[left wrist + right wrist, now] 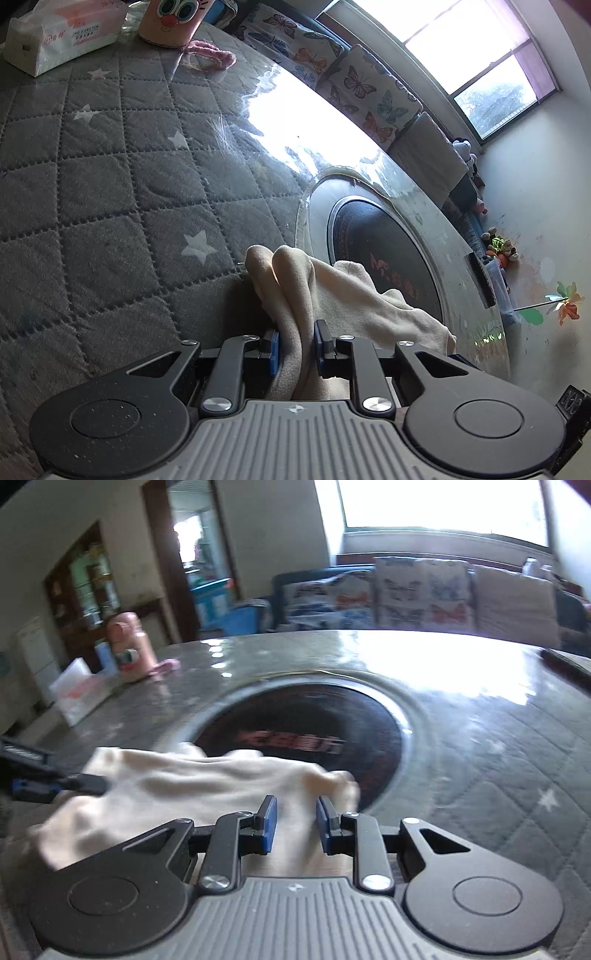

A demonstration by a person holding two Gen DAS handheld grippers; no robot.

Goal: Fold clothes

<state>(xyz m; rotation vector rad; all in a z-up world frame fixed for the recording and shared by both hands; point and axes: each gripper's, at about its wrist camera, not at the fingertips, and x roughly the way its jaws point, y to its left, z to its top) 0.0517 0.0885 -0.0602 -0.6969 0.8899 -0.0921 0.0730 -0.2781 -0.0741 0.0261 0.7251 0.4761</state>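
Note:
A cream cloth lies bunched on the grey quilted table cover, partly over the dark round plate set in the table. My left gripper is shut on a fold of the cloth, which runs up between its blue pads. In the blurred right wrist view the cream cloth stretches from the left gripper at the left edge to my right gripper. The right gripper's blue pads stand close on either side of a band of cloth. A cloth corner pokes out past the right pad.
A tissue pack, a pink cartoon cup and a pink knitted piece sit at the table's far corner. Butterfly cushions line a bench under the window. In the right wrist view a pink bottle stands at the back left.

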